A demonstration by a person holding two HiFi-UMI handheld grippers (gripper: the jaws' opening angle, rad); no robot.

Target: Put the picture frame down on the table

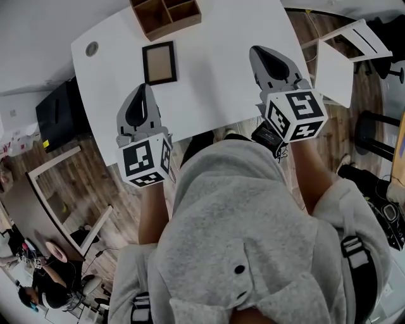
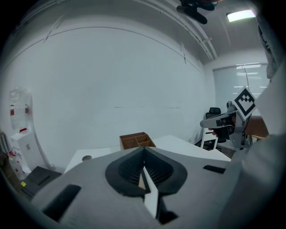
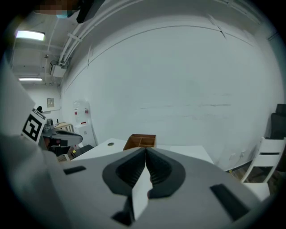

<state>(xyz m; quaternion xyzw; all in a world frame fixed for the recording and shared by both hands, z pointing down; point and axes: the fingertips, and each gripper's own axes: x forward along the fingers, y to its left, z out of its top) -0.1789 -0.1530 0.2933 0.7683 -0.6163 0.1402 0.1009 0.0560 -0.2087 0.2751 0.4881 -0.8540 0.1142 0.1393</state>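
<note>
The picture frame [image 1: 159, 63], dark-edged with a tan inside, lies flat on the white table [image 1: 221, 76], near its far left part. My left gripper [image 1: 144, 87] hovers at the table's near edge, just short of the frame, jaws shut and empty. My right gripper [image 1: 257, 50] is over the table's right part, apart from the frame, also shut with nothing in it. In the left gripper view the left gripper [image 2: 144, 150] shows closed tips; in the right gripper view the right gripper [image 3: 145, 150] shows the same. The frame is hidden in both gripper views.
A brown wooden divided box [image 1: 166, 14] stands at the table's far edge, just beyond the frame. A round cable hole [image 1: 92, 48] sits in the left corner. A white chair [image 1: 345, 57] and a black stool [image 1: 373, 130] stand right of the table. A black case [image 1: 57, 111] is at left.
</note>
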